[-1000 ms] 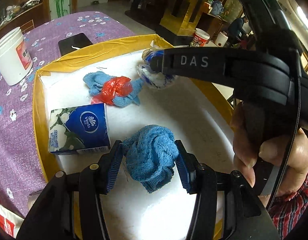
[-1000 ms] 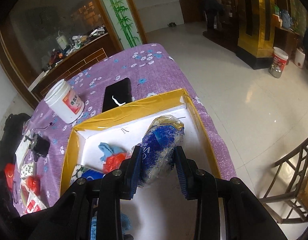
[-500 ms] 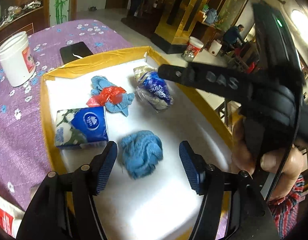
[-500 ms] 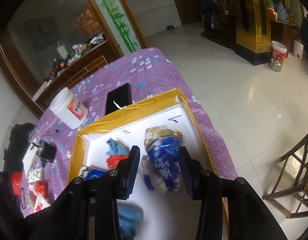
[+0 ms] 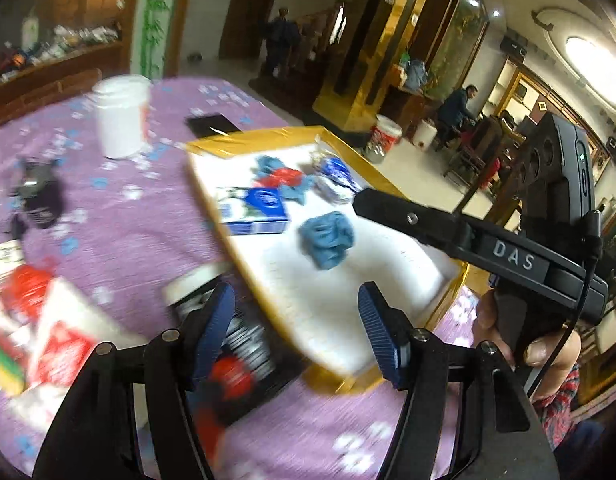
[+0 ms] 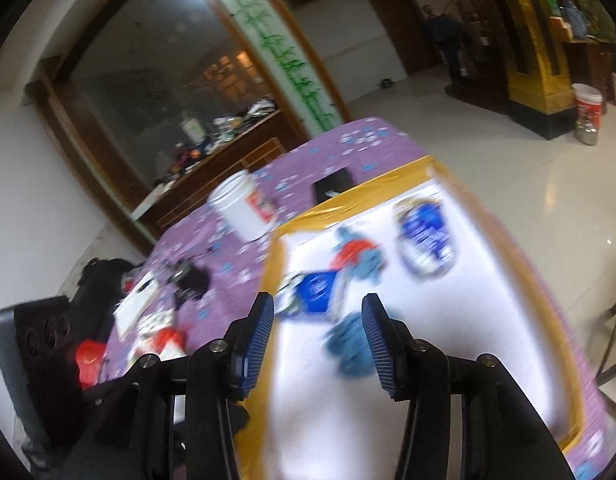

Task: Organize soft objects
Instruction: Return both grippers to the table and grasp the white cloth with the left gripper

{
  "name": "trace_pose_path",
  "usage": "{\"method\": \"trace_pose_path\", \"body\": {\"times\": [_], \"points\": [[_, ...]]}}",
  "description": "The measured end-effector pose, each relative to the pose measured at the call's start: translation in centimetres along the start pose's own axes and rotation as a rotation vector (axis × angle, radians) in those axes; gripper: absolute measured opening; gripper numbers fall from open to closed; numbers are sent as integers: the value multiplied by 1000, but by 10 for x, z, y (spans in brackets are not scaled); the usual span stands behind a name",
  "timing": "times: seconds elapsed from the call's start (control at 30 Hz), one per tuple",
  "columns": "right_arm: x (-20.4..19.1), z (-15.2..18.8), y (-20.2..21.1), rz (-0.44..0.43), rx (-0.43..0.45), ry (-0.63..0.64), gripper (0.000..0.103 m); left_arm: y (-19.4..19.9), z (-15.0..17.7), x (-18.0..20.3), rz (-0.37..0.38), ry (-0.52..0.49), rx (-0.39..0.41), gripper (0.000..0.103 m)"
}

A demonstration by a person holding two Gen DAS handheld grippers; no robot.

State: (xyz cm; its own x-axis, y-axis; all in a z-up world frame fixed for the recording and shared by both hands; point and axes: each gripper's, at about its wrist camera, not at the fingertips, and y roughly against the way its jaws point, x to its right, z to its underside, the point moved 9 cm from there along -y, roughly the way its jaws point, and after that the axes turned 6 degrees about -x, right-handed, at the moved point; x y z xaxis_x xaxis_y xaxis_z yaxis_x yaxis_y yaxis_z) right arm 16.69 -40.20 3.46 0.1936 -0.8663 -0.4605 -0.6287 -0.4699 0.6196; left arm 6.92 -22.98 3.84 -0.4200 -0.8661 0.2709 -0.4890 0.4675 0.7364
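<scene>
The left gripper (image 5: 294, 328) and the right gripper (image 6: 318, 340) both gape with nothing between the pads; the right's jaws have just been opening. "DAS" reads on the right tool. Ahead, the blue knit cloth (image 5: 327, 239) lies in the yellow-rimmed tray (image 5: 268, 136), just beside the blue tissue pack (image 5: 257, 210), whose writing is blurred.

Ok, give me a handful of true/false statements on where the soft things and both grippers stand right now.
1. The blue knitted cloth lies inside the yellow-rimmed tray. True.
2. The left gripper is clamped on that cloth. False: its jaws are open and empty, clear of the cloth.
3. The blue tissue pack sits on the purple tablecloth. False: it lies in the tray.
4. The right gripper holds nothing. True; its jaws have just been opening.
5. The white tub stands outside the tray. True.
</scene>
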Motion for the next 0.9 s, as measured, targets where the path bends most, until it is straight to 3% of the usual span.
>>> {"method": "trace_pose_path", "body": {"times": [0.17, 0.37, 0.47, 0.6, 0.7, 0.83, 0.9], "points": [[-56, 34, -4, -75, -16, 111, 49, 36, 30, -56, -105, 46, 100, 69], [-102, 64, -17, -111, -8, 224, 49, 59, 43, -131, -142, 209, 184, 69], [-120, 79, -30, -122, -2, 282, 49, 51, 45, -155, -141, 289, 168, 70], [-135, 97, -42, -151, -11, 349, 49, 33, 50, -159, -108, 321, 103, 70], [-134, 96, -40, -204, -12, 334, 49, 30, 52, -150, -96, 292, 90, 70], [-120, 85, -35, -212, 25, 263, 51, 28, 55, -124, -190, 144, 93, 70], [-114, 79, -30, -203, 59, 243, 51, 22, 59, -108, -257, 38, 80, 79]]}}
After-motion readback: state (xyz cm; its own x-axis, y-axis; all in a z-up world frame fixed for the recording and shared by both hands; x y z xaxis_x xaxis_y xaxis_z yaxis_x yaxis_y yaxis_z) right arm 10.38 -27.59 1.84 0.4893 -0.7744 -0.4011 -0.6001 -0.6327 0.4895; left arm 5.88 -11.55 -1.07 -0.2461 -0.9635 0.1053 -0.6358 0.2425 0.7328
